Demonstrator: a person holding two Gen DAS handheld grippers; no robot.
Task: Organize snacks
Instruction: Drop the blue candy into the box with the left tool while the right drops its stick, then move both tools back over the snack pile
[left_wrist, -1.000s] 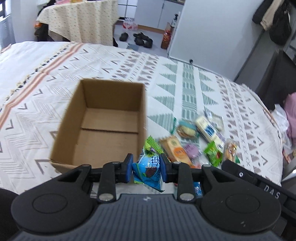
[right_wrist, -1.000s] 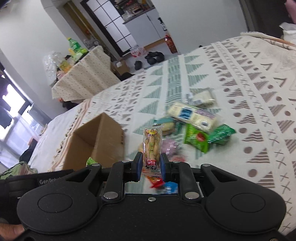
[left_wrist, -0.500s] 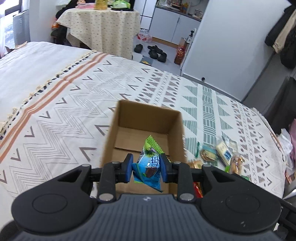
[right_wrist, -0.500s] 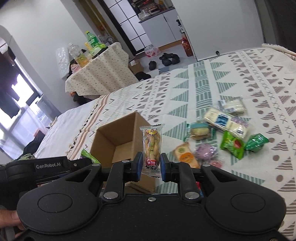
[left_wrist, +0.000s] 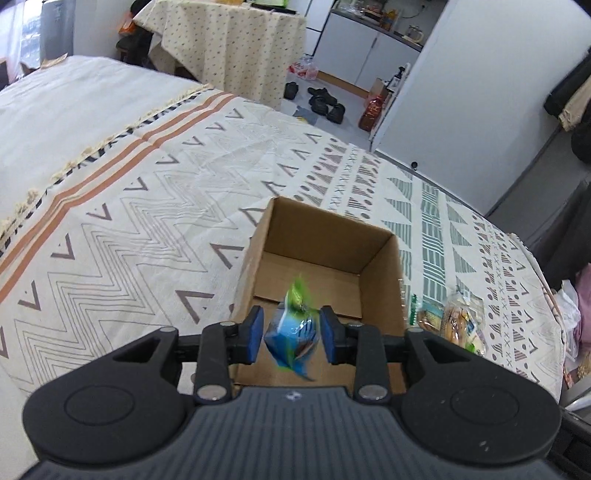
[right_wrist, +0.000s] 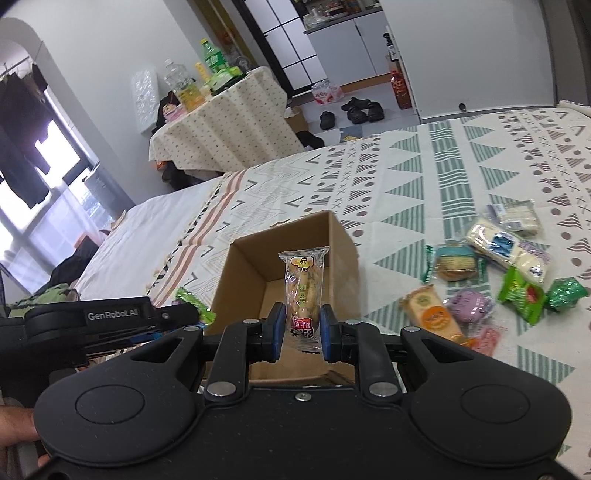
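Note:
An open cardboard box (left_wrist: 384, 280) stands on the patterned blanket, just beyond my left gripper (left_wrist: 291, 334). Its jaws are opening: a blurred blue and green snack packet (left_wrist: 293, 338) hangs loose between the blue pads over the box's near edge, with a gap on the left side. My right gripper (right_wrist: 302, 332) is shut on a clear packet of biscuit sticks (right_wrist: 303, 280), held upright in front of the same box (right_wrist: 240, 273). In the right wrist view the left gripper's body (right_wrist: 110, 317) is at the left beside the box.
Several loose snack packets (right_wrist: 480, 280) lie on the blanket right of the box, seen also as a small heap (left_wrist: 454, 321). A cloth-covered table (right_wrist: 221, 122) with bottles and shoes (right_wrist: 358, 110) on the floor are beyond the bed. A hand (right_wrist: 14, 424) shows lower left.
Both grippers have moved left towards the box, which now sits straight ahead of each. The left jaws have parted and the blue-green packet has gone blurred and loose.

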